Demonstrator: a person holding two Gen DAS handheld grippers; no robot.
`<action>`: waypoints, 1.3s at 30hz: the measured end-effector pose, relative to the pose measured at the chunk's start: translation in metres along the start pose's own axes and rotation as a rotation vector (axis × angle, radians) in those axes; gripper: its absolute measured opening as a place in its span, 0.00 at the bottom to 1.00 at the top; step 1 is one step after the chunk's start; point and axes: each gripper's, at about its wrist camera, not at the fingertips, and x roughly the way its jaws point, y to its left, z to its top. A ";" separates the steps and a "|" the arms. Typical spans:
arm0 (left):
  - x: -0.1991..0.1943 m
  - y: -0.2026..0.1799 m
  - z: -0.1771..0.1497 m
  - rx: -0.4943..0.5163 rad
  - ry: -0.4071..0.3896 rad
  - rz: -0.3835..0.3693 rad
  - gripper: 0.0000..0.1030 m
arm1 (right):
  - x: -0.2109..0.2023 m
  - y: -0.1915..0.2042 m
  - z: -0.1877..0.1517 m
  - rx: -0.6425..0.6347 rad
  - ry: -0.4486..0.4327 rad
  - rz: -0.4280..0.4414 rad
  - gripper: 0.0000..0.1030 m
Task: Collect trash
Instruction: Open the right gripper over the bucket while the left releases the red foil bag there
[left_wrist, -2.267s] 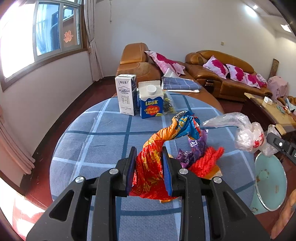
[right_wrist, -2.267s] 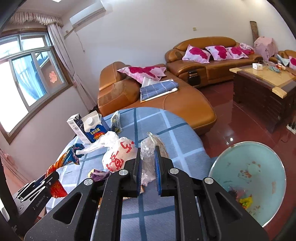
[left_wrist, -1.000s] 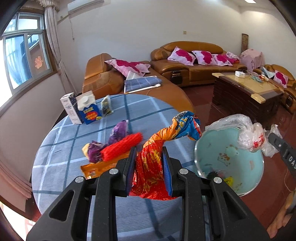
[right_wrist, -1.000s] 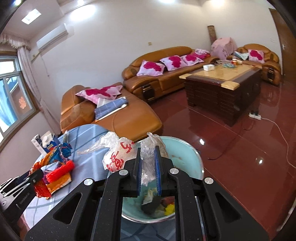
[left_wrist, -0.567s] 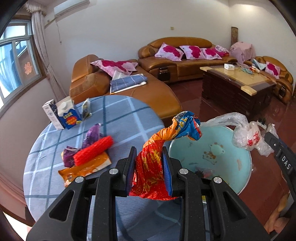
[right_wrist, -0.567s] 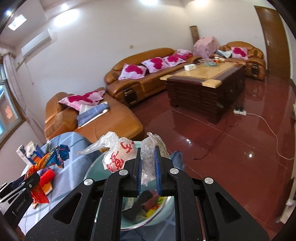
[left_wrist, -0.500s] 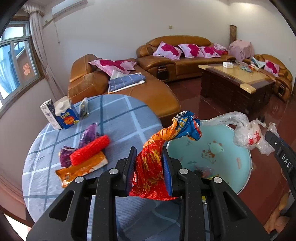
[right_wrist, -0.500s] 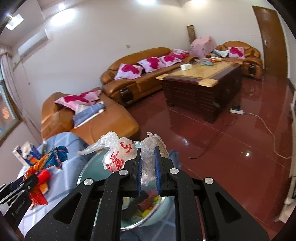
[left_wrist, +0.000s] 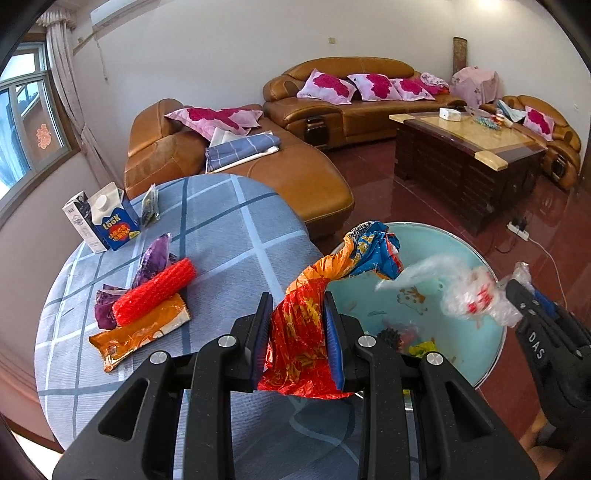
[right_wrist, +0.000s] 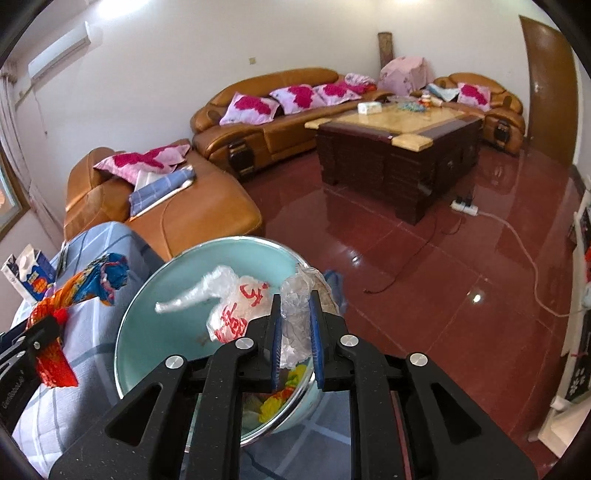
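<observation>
My left gripper is shut on a crumpled red, orange and blue wrapper, held at the table's edge beside a pale blue trash bin. My right gripper holds a clear plastic bag with red print over the bin; its jaws look slightly parted around the bag. The bag also shows in the left wrist view, above the bin. The bin holds several bits of trash.
On the blue checked round table lie a red mesh roll, an orange wrapper, a purple wrapper and two cartons. Brown sofas and a wooden coffee table stand beyond, on red floor.
Both grippers have moved from over the table to the bin. The right gripper's jaws have parted a little and the plastic bag has sagged lower over the bin.
</observation>
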 end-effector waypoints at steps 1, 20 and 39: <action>0.001 -0.001 0.000 0.003 0.003 -0.001 0.26 | 0.000 -0.001 0.000 0.003 0.000 0.001 0.19; 0.013 -0.034 0.004 0.051 0.027 -0.049 0.30 | -0.021 -0.027 0.011 0.116 -0.081 -0.028 0.19; 0.004 -0.029 0.006 0.040 -0.015 -0.018 0.72 | -0.030 -0.029 0.016 0.122 -0.106 -0.028 0.35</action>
